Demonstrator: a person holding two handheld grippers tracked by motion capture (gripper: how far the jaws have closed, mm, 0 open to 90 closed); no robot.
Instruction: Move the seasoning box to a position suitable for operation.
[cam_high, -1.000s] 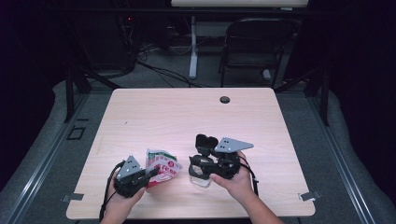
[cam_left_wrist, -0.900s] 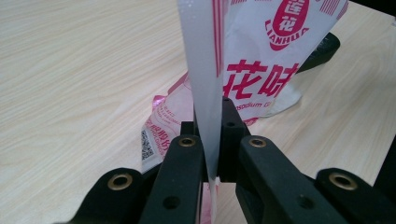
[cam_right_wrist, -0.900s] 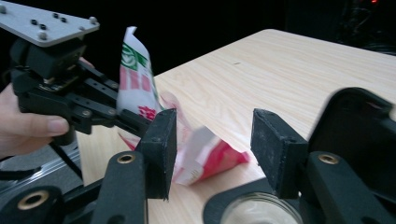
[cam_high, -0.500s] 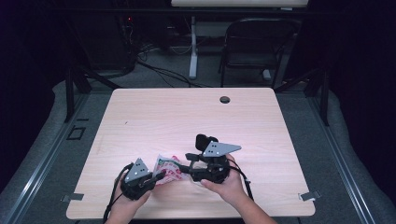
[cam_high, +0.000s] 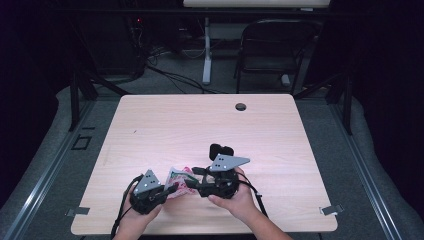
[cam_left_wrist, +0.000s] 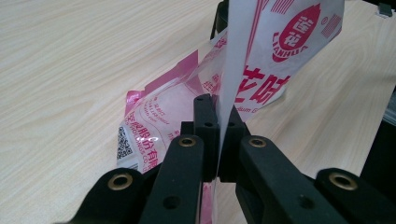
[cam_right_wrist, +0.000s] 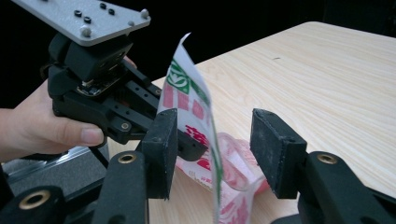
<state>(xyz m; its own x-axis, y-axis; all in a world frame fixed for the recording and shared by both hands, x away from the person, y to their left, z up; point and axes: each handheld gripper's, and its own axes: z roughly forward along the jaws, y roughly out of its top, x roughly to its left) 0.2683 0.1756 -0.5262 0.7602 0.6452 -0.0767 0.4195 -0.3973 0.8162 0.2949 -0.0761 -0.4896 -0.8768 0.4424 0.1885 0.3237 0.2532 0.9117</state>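
Now my left gripper (cam_high: 167, 189) had swung in toward the right, jaws clamped on the red-and-white plastic packet (cam_high: 179, 179), which sat near the table (cam_high: 200, 125) edge at six o'clock. My right gripper (cam_right_wrist: 212, 140), at three o'clock of the packet, had closed in, jaws apart around the raised flap, seemingly ready to pinch.

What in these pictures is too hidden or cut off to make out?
- Packet contents: left gripper view, print and glare cover them.
- Packet's top: left gripper view, cut off by the upper edge.
- Packet's lower end: right gripper view, cut off by the bottom edge.
- Packet print: high view, too small to read.
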